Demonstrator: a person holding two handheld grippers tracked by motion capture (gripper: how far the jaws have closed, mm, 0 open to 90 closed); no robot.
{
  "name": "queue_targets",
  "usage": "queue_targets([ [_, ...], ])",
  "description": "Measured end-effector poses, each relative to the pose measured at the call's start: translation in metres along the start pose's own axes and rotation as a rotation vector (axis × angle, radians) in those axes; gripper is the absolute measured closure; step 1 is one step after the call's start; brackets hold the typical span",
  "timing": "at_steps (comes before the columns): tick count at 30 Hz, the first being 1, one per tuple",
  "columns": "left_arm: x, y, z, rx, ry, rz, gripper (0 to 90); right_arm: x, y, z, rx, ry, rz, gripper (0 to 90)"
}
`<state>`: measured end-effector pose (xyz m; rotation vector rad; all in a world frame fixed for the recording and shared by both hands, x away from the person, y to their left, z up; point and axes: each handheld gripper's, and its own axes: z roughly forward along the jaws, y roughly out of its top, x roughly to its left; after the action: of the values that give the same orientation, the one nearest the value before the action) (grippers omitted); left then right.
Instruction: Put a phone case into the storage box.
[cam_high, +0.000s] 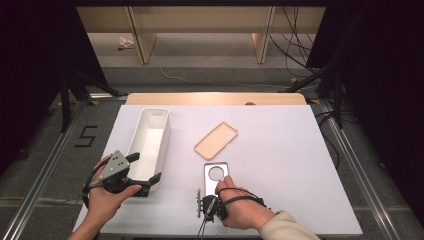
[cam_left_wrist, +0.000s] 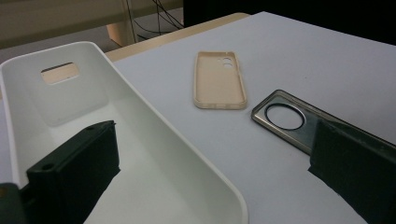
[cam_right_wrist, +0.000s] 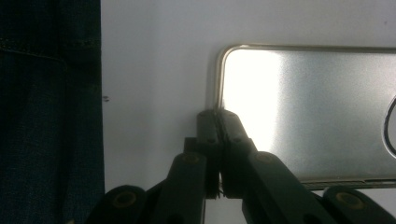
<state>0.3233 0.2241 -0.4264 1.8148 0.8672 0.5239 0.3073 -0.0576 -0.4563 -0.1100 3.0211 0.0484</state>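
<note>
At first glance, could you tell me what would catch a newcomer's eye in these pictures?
Probably the shiny grey phone case near the front edge of the white table, its near end pinched in the shut right gripper. Just beyond it a tan phone case lies open side up. At the left, the open left gripper straddles the near end of a long white bin.
</note>
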Motion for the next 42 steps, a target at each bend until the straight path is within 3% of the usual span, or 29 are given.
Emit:
queue_targets([
  [12,0.0,0.0,-0.001,-0.004,0.002,0.0,0.9,-0.002,-0.003,-0.001,-0.022,0.001,0.003,89.5],
  [19,0.001,0.0,-0.001,-0.005,0.002,0.0,0.9,-0.007,-0.01,-0.014,-0.081,-0.021,0.034,89.6],
  [20,0.001,0.0,-0.001,-0.005,0.003,-0.001,0.9,-0.008,-0.014,-0.017,-0.094,-0.021,0.056,89.7],
  [22,0.001,0.0,-0.001,-0.006,0.004,-0.002,0.9,-0.01,-0.015,-0.019,-0.1,-0.03,0.051,89.7],
  [31,0.001,0.0,-0.002,-0.01,0.005,-0.005,1.2,-0.016,-0.029,-0.034,-0.171,-0.094,0.089,89.7],
  [38,0.001,0.0,-0.002,-0.011,0.001,-0.008,1.5,-0.018,-0.036,-0.036,-0.214,-0.152,0.092,89.7],
  [42,0.001,0.0,-0.002,-0.011,0.0,-0.007,1.6,-0.018,-0.045,-0.036,-0.288,-0.196,0.097,89.7],
])
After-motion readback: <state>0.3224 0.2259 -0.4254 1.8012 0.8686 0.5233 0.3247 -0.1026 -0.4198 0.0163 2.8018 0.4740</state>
